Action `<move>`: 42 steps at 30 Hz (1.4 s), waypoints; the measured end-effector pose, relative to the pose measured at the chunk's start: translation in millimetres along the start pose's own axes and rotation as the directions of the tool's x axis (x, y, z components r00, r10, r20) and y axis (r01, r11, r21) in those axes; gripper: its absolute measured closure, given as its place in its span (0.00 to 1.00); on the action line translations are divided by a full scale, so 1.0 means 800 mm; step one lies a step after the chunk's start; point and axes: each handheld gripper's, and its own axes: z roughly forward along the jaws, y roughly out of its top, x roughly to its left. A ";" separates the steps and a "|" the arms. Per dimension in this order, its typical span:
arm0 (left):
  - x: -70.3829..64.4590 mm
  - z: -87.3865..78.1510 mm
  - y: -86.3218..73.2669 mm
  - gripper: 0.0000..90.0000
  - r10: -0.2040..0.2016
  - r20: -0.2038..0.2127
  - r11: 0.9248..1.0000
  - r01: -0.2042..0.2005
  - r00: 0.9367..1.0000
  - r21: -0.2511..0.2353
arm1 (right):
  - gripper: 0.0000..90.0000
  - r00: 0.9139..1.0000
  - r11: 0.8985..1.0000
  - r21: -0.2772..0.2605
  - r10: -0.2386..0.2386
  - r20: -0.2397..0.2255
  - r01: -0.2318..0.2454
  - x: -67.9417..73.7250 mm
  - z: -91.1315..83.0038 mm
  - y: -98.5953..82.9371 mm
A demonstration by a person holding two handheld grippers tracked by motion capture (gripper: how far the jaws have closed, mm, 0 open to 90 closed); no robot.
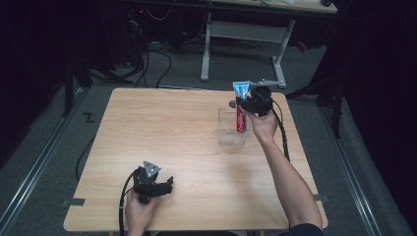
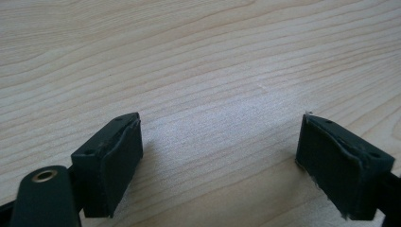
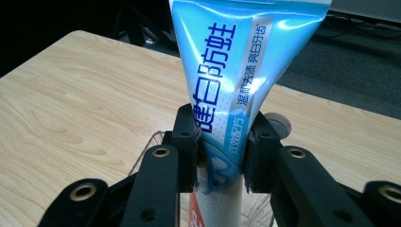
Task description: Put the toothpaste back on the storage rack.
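Note:
A toothpaste tube [image 1: 240,105], blue at its flat top end and red lower down, stands upright with its lower end inside a clear plastic cup [image 1: 231,136] at the table's right middle. My right gripper [image 1: 247,103] is shut on the toothpaste tube [image 3: 231,75] around its middle, the jaws pressing it from both sides, with the clear cup's rim [image 3: 150,142] showing below. My left gripper [image 1: 164,186] rests near the table's front left, held low over the bare wood. Its jaws stand wide apart with nothing between them, and its fingers [image 2: 111,161] hover just above the tabletop.
The wooden table [image 1: 162,128] is bare apart from the cup. Behind it are a white-legged desk [image 1: 243,37], floor cables [image 1: 162,64] and dark stands at both sides. A cable [image 1: 282,132] trails from the right gripper along the person's forearm.

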 end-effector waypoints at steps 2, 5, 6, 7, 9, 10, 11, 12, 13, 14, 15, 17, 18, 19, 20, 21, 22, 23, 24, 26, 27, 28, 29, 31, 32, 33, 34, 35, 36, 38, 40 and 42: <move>0.000 0.000 0.000 0.17 0.000 0.000 1.000 0.000 1.000 0.000 | 0.79 1.000 1.000 0.002 0.004 0.000 -0.004 0.000 0.000 -0.002; 0.000 0.000 0.000 0.17 0.002 0.000 1.000 -0.002 1.000 0.000 | 0.79 1.000 1.000 0.006 0.006 -0.002 -0.006 -0.002 0.000 -0.005; 0.000 0.000 0.000 0.17 0.002 0.000 1.000 -0.002 1.000 0.000 | 0.78 1.000 1.000 0.012 0.011 -0.002 -0.011 -0.001 -0.001 -0.007; 0.000 0.000 0.000 0.17 0.002 0.000 1.000 -0.002 1.000 0.000 | 0.78 1.000 1.000 0.012 0.009 -0.002 -0.009 -0.002 -0.001 -0.007; 0.000 0.000 0.000 0.17 0.000 0.000 1.000 0.000 1.000 0.000 | 0.78 1.000 1.000 0.014 0.011 -0.003 -0.011 -0.001 -0.001 -0.008; 0.000 0.000 0.000 0.17 -0.001 0.000 1.000 0.001 1.000 0.000 | 0.78 1.000 1.000 0.018 0.009 -0.003 -0.009 -0.001 -0.001 -0.011; 0.000 0.000 0.000 0.17 -0.004 0.000 1.000 0.004 1.000 -0.003 | 0.78 1.000 1.000 0.019 0.011 -0.004 -0.011 -0.001 -0.001 -0.012; 0.000 0.000 0.000 0.17 -0.005 0.000 1.000 0.005 1.000 -0.004 | 0.78 1.000 1.000 0.020 0.012 -0.005 -0.012 -0.002 0.000 -0.013; 0.000 0.000 0.000 0.17 -0.004 0.000 1.000 0.004 1.000 -0.003 | 0.78 1.000 1.000 0.020 0.012 -0.005 -0.012 -0.002 0.000 -0.013; 0.000 0.000 0.000 0.17 -0.002 0.000 1.000 0.002 1.000 -0.001 | 0.78 1.000 1.000 0.021 0.016 -0.007 -0.016 -0.002 0.000 -0.014; 0.000 0.000 0.000 0.17 -0.002 0.000 1.000 0.002 1.000 -0.001 | 0.78 1.000 1.000 0.023 0.018 -0.008 -0.017 -0.002 0.000 -0.015; 0.000 0.000 0.000 0.17 -0.002 0.001 1.000 0.002 1.000 -0.002 | 0.78 1.000 0.999 0.027 0.026 -0.010 -0.026 -0.003 0.001 -0.018; 0.000 0.000 0.000 0.17 -0.002 0.001 1.000 0.002 1.000 -0.002 | 0.78 1.000 0.999 0.027 0.029 -0.008 -0.028 -0.003 0.001 -0.019; 0.000 0.000 0.000 0.17 -0.001 0.001 1.000 0.001 1.000 -0.001 | 0.78 1.000 0.999 0.028 0.025 -0.006 -0.025 -0.003 0.002 -0.021; 0.000 0.000 0.000 0.17 -0.002 0.000 1.000 0.002 1.000 -0.002 | 0.78 1.000 0.999 0.033 0.025 -0.006 -0.025 -0.003 0.002 -0.022; 0.000 0.000 0.000 0.17 -0.002 0.000 1.000 0.002 1.000 -0.002 | 0.78 1.000 0.999 0.039 0.026 -0.004 -0.026 -0.003 0.003 -0.022; 0.000 0.000 0.000 0.17 -0.002 0.001 1.000 0.002 1.000 -0.002 | 0.78 1.000 0.999 0.042 0.024 -0.004 -0.024 -0.002 0.003 -0.023; 0.000 0.000 0.000 0.17 -0.002 0.001 1.000 0.002 1.000 -0.002 | 0.78 1.000 0.999 0.045 0.022 -0.004 -0.022 -0.002 0.004 -0.023; 0.000 0.000 0.000 0.17 -0.002 0.000 1.000 0.002 1.000 -0.002 | 0.78 1.000 0.998 0.051 0.024 -0.006 -0.023 -0.002 0.005 -0.023; 0.000 0.000 0.000 0.17 -0.002 0.000 1.000 0.002 1.000 -0.002 | 0.78 1.000 0.998 0.055 0.025 -0.006 -0.025 -0.002 0.005 -0.024; 0.000 0.000 0.000 0.17 -0.003 0.000 1.000 0.003 1.000 -0.002 | 0.78 1.000 0.998 0.056 0.025 -0.005 -0.025 -0.002 0.006 -0.024; 0.000 0.000 0.000 0.17 -0.003 0.000 1.000 0.003 1.000 -0.002 | 0.78 1.000 0.998 0.058 0.026 -0.005 -0.026 -0.002 0.006 -0.025; 0.000 0.000 0.000 0.17 -0.002 0.000 1.000 0.002 1.000 -0.002 | 0.78 1.000 0.998 0.057 0.025 -0.004 -0.024 -0.002 0.006 -0.026; 0.000 0.000 0.000 0.17 -0.002 0.000 1.000 0.002 1.000 -0.001 | 0.78 1.000 0.998 0.047 0.030 -0.002 -0.029 -0.001 0.006 -0.029; 0.000 0.000 0.000 0.17 -0.003 0.000 1.000 0.003 1.000 -0.002 | 0.78 1.000 0.999 0.044 0.027 -0.004 -0.026 -0.002 0.006 -0.031; 0.000 0.000 0.000 0.17 -0.002 0.000 1.000 0.002 1.000 -0.002 | 0.78 1.000 0.999 0.047 0.027 -0.004 -0.027 -0.002 0.007 -0.034; 0.000 0.000 0.000 0.17 -0.003 0.000 1.000 0.003 1.000 -0.002 | 0.78 1.000 0.999 0.047 0.027 -0.004 -0.027 -0.002 0.007 -0.034; 0.000 0.000 0.000 0.17 -0.003 0.000 1.000 0.003 1.000 -0.002 | 0.78 0.999 0.998 0.049 0.032 -0.004 -0.031 -0.003 0.007 -0.035; 0.000 0.000 0.000 0.17 -0.003 0.000 1.000 0.003 1.000 -0.002 | 0.78 1.000 0.998 0.050 0.030 -0.006 -0.029 -0.003 0.007 -0.036; 0.000 0.000 0.000 0.17 -0.002 0.000 1.000 0.002 1.000 -0.002 | 0.78 0.999 0.998 0.053 0.034 -0.006 -0.034 -0.004 0.006 -0.037; 0.000 0.000 0.000 0.17 -0.001 0.000 1.000 0.001 1.000 -0.001 | 0.78 0.999 0.998 0.056 0.033 -0.006 -0.033 -0.005 0.007 -0.038; 0.000 0.000 0.000 0.17 -0.001 0.000 1.000 0.001 1.000 -0.001 | 0.77 0.999 0.997 0.066 0.042 -0.002 -0.042 -0.007 0.008 -0.041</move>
